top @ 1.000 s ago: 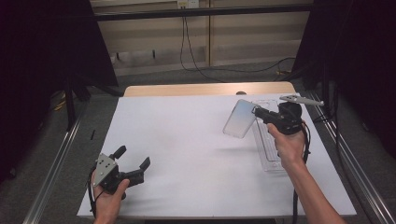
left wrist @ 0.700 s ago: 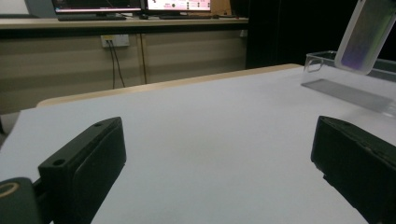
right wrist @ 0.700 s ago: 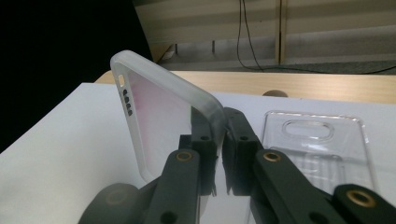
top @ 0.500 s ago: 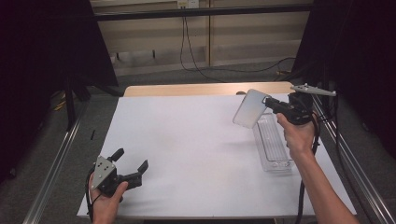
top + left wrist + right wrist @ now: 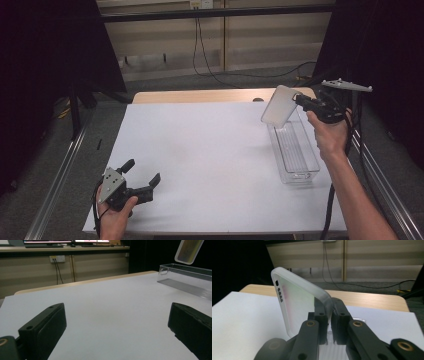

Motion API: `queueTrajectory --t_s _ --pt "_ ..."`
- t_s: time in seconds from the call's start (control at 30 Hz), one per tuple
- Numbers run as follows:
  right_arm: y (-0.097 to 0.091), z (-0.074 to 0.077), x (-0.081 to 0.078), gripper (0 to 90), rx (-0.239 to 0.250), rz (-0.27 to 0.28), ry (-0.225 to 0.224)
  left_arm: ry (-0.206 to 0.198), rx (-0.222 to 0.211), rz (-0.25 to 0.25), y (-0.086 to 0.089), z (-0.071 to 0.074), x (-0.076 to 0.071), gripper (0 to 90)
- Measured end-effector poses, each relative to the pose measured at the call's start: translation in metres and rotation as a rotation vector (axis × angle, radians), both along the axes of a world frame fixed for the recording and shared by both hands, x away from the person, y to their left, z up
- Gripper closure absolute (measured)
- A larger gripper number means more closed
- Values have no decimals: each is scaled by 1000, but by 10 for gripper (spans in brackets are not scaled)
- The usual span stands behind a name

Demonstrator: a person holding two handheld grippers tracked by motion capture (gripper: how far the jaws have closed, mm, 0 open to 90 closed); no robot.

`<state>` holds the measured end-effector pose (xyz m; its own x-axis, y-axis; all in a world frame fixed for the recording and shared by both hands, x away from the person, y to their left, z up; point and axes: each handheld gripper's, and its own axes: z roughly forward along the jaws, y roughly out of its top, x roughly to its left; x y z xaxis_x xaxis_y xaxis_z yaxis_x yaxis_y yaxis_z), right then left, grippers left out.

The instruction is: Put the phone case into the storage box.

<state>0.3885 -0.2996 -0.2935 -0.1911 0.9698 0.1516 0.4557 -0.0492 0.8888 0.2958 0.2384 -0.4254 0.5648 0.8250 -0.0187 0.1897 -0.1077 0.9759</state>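
A translucent white phone case [image 5: 279,106] hangs tilted in the air above the far end of a clear plastic tray [image 5: 299,176] at the table's right side. My right gripper [image 5: 299,99] is shut on the case's edge; in the right gripper view the case [image 5: 297,302] is pinched between the jaws of my right gripper [image 5: 328,312], its button holes facing the camera. My left gripper [image 5: 142,171] rests open near the front left corner with nothing between its jaws. The left gripper view has my left gripper [image 5: 116,315] facing the tray [image 5: 185,272], with the case [image 5: 187,250] above it.
A white sheet [image 5: 210,150] covers the table, with a wooden strip [image 5: 200,96] at its far edge. Metal rails [image 5: 55,185] run along both sides. Dark curtains stand left and right, and cables hang on the back wall.
My right hand has carried the phone case up and toward the far right, over the tray's far end. The left gripper has stayed where it was.
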Motion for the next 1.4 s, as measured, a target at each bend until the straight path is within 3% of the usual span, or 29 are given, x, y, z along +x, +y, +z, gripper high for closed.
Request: queueTrajectory --t_s 0.33,0.8,1.4 --pt "-15 2 7 846 -59 -47 -22 8 -9 -17 -1 -1 3 26" --pt "-22 -14 26 847 -143 -93 -17 18 -19 -20 -1 -2 5 23" --pt "-24 -35 44 847 -176 -102 11 33 -3 -33 -4 -3 6 24"
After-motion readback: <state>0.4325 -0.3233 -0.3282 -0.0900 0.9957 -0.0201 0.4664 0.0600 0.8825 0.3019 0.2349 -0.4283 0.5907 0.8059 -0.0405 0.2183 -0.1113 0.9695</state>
